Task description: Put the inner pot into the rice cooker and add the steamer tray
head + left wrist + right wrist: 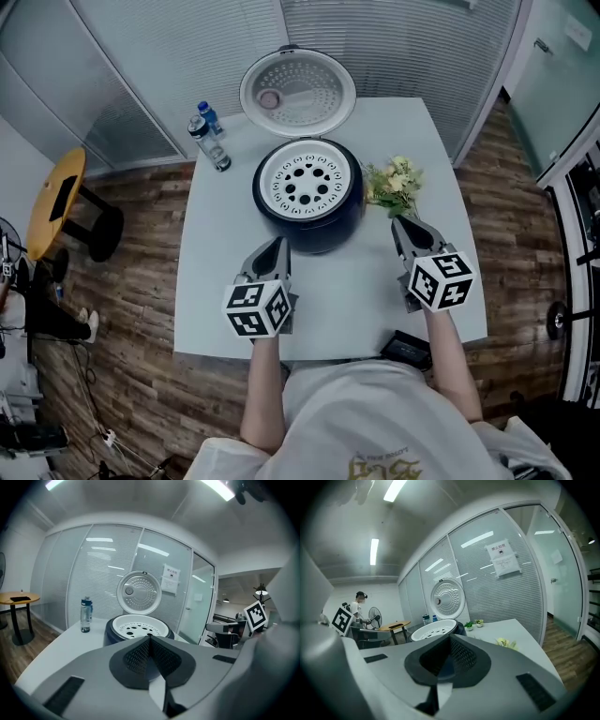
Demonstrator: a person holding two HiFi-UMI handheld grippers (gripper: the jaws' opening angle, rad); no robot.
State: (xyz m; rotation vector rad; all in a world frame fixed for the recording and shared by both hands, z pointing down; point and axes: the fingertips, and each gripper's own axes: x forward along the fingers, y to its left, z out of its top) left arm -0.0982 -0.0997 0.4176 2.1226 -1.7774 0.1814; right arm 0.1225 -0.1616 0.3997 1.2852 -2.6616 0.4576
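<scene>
Frosted glass walls (187,56) with fine horizontal blinds curve round the far side of the room, and the floor (131,309) is brown wood planking. In front of me stands one pale, smooth, matt table (216,281) with squared corners.

At its middle sits the rice cooker (314,230), a round body in glossy dark blue. Its lid (298,94) is hinged up and back, showing a silvery inner plate dimpled all over with a small knob off centre. The steamer tray (309,183) rests in the cooker's mouth: a white plastic disc, flat, with round holes in the middle and a ring of small slots near the rim. It covers the whole mouth, so what lies beneath it I cannot see.

My left gripper (279,244) and my right gripper (399,225) are both on the near side of the cooker and clear of it, one to each side. Each has grey shells and black ribbed pads, and on both the pads are pressed together with nothing between them. Each carries one white cube printed with black square markers.

Left of the lid stand two clear plastic bottles (210,141), one of them blue-capped. Right of the cooker lies one small bunch of pale yellow flowers (394,185) with green leaves. One flat black device (408,349) lies at the near edge. Off to the left is one round side table (54,202) with a yellow wooden top
</scene>
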